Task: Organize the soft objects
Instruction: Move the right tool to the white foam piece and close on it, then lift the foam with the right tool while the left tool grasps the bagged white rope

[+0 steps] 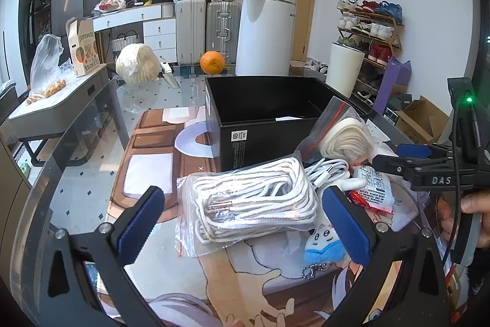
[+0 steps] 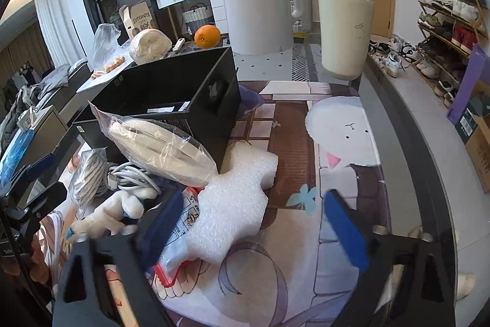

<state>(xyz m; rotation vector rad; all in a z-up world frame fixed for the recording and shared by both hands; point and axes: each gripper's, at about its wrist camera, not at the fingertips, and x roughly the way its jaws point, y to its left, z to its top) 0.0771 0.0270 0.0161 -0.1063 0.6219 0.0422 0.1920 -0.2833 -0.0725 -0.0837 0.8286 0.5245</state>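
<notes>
My left gripper (image 1: pixel 245 219) is open, its blue pads either side of a clear bag of white rope (image 1: pixel 254 198) lying on the printed mat. Behind it stands an open black box (image 1: pixel 263 124), with a bagged cream cloth roll (image 1: pixel 343 137) leaning on its front corner. A white cable (image 1: pixel 327 170), a red-and-white packet (image 1: pixel 373 189) and a small blue plush (image 1: pixel 324 244) lie to the right. My right gripper (image 2: pixel 254 226) is open over a white foam piece (image 2: pixel 235 204). The bagged cream roll (image 2: pixel 162 149), the black box (image 2: pixel 171 94) and a white plush (image 2: pixel 110 213) lie to its left.
An orange (image 1: pixel 212 62), a white kettle (image 1: pixel 265 32), a cream cup (image 2: pixel 344 36) and a cream yarn ball (image 1: pixel 137 63) stand at the back of the glass table (image 1: pixel 79 192). Suitcases, a shoe rack (image 1: pixel 370 29) and a side bench lie beyond.
</notes>
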